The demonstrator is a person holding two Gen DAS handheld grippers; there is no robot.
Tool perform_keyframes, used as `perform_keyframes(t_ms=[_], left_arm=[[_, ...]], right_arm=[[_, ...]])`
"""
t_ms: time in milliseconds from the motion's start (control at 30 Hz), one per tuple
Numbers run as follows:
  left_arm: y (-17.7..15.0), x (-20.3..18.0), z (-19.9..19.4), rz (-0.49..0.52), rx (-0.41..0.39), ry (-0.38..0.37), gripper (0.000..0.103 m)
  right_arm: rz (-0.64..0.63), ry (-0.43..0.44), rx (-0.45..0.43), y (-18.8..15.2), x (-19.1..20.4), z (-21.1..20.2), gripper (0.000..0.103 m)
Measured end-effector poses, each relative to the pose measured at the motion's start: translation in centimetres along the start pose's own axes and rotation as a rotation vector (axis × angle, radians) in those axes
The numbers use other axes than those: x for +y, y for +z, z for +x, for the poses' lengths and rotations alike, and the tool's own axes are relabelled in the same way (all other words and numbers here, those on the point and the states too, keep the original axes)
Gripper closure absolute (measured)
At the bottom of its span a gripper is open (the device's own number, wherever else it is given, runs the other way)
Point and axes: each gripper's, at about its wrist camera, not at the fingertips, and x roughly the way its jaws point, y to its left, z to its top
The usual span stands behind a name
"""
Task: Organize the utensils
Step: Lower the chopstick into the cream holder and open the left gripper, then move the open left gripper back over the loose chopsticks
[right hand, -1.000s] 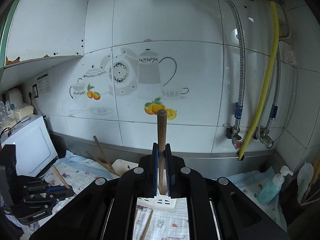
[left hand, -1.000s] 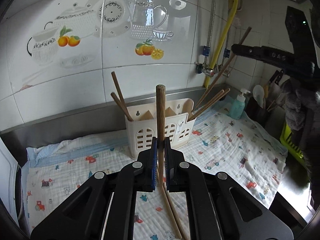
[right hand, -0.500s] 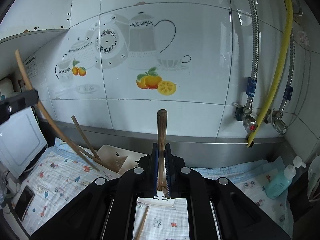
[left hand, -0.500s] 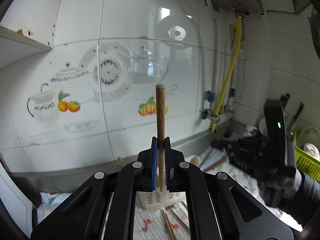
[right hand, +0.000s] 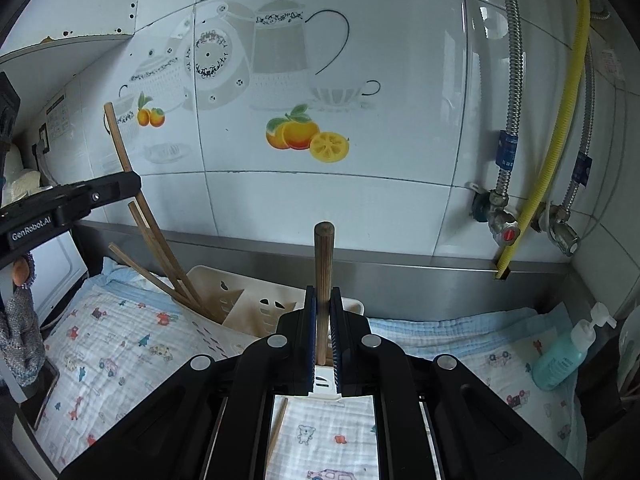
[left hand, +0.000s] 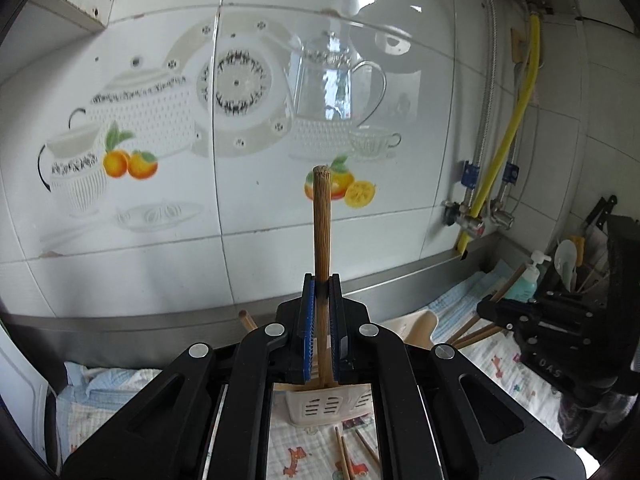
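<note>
My left gripper (left hand: 321, 284) is shut on a wooden chopstick (left hand: 322, 216) that stands upright above the white plastic utensil holder (left hand: 326, 408). My right gripper (right hand: 323, 296) is shut on another wooden chopstick (right hand: 323, 264), upright just in front of the holder (right hand: 236, 308). Several chopsticks (right hand: 160, 248) lean in the holder's left compartment. In the right wrist view the left gripper (right hand: 72, 204) shows at the left, holding its chopstick (right hand: 120, 144) over that compartment. The right gripper (left hand: 532, 320) shows at the right in the left wrist view.
A patterned cloth (right hand: 112, 352) covers the counter. Loose chopsticks (left hand: 348, 452) lie on it in front of the holder. A teal soap bottle (right hand: 568, 356) stands at the right. Pipes and valves (right hand: 504, 208) run down the tiled wall. A white appliance (right hand: 64, 268) stands at the left.
The left gripper has lifted and tilted up, then come closer above the holder. The right gripper has dropped lower toward the holder. Both still hold their chopsticks.
</note>
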Motion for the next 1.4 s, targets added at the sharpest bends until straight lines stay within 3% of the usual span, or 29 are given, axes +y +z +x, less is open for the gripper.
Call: perform_keyframes(t_ms=[233, 567, 1000, 1033, 1100, 1133, 1233, 1300, 1400], left_arm=[[-0.7, 0.5, 0.8, -0.016, 0.039, 0.001, 0.097], [-0.7, 0.4, -2.7, -0.035, -0.006, -0.012, 0.095], [-6.9, 0.7, -7.9, -0.070, 0.011, -0.040, 0.094], [-7.5, 0.8, -8.1, -0.077, 0.016, -0.040, 0.092], [-8.8, 1.0, -8.6, -0.086, 0.025, -0.028, 0.073], [-9.4, 1.0, -8.8, -0.088, 0.027, -0.022, 0.070], [-11.4, 1.1, -9.2, -0.094, 0.050, -0.013, 0.068], [-12.7, 1.4, -9.4, -0.108, 0.068, -0.006, 0.060], [-14.5, 1.8, -9.8, -0.120, 0.080, 0.020, 0.056]], right_arm=[[-0.011, -0.006, -0.008, -0.1, 0.3, -0.4, 0.096], [-0.017, -0.029, -0.066, -0.4, 0.7, -3.7, 0.091], [-0.007, 0.018, -0.076, -6.7, 3.4, -8.9, 0.081], [-0.005, 0.021, -0.070, -7.5, 3.7, -9.0, 0.081], [-0.003, 0.025, -0.055, -8.9, 4.1, -9.1, 0.080], [0.004, 0.029, -0.044, -9.7, 4.3, -9.1, 0.079], [0.013, 0.026, -0.008, -11.9, 4.8, -8.7, 0.079], [0.015, 0.020, 0.017, -13.4, 5.2, -8.3, 0.079], [0.030, 0.025, 0.062, -15.5, 5.6, -7.5, 0.078]])
